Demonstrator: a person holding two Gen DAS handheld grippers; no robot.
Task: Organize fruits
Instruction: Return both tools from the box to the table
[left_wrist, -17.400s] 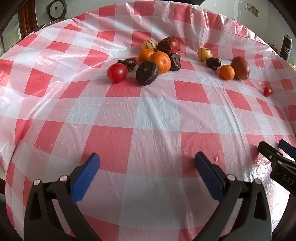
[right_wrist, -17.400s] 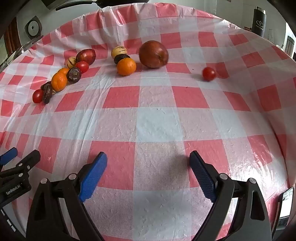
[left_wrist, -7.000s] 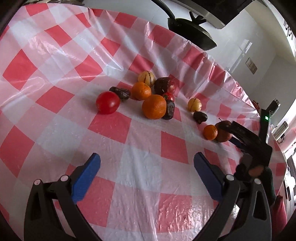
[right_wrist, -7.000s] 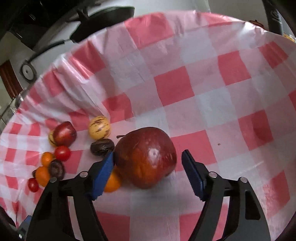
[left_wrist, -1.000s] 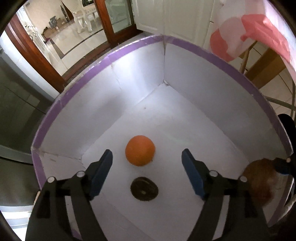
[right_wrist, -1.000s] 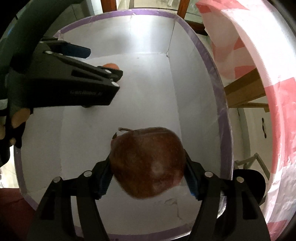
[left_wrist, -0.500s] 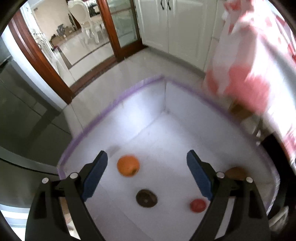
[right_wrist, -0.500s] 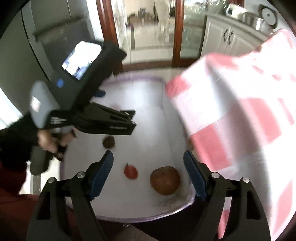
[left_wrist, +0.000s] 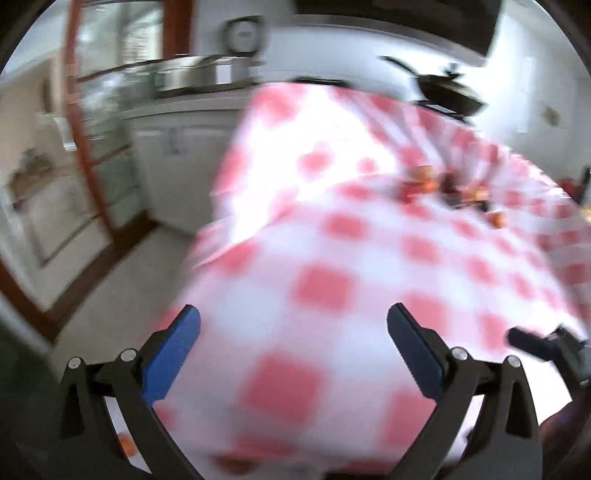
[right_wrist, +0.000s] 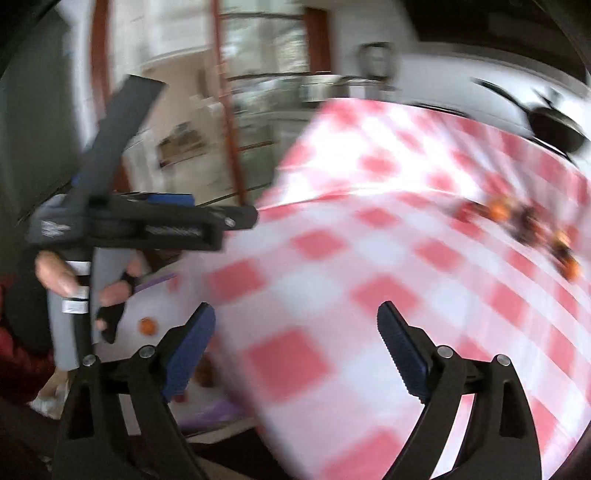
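Note:
Both views are blurred by motion. My left gripper (left_wrist: 293, 343) hangs above the near corner of the red-and-white checked table (left_wrist: 332, 280); its jaws are opening and nothing is between them. My right gripper (right_wrist: 295, 343) is over the same corner, its jaws also opening, with nothing between them. Several fruits (left_wrist: 443, 188) lie in a cluster far across the cloth, also visible as the fruits (right_wrist: 517, 221) in the right wrist view. Below the table edge sits the white box (right_wrist: 129, 306) with an orange (right_wrist: 147, 326) in it. A hand (right_wrist: 55, 273) holds the left gripper (right_wrist: 221, 216).
A kitchen counter with a metal pot (left_wrist: 192, 75) and white cupboards (left_wrist: 173, 155) stands behind the table. A glass door with a brown frame (left_wrist: 85, 155) is at the left. A dark pan (left_wrist: 450, 92) sits beyond the table's far edge. The right gripper (left_wrist: 535, 343) shows at the right.
Both grippers rose out of the white box and swung up toward the table. The right gripper let go of the big red apple, which stayed in the box. Both jaws spread wider.

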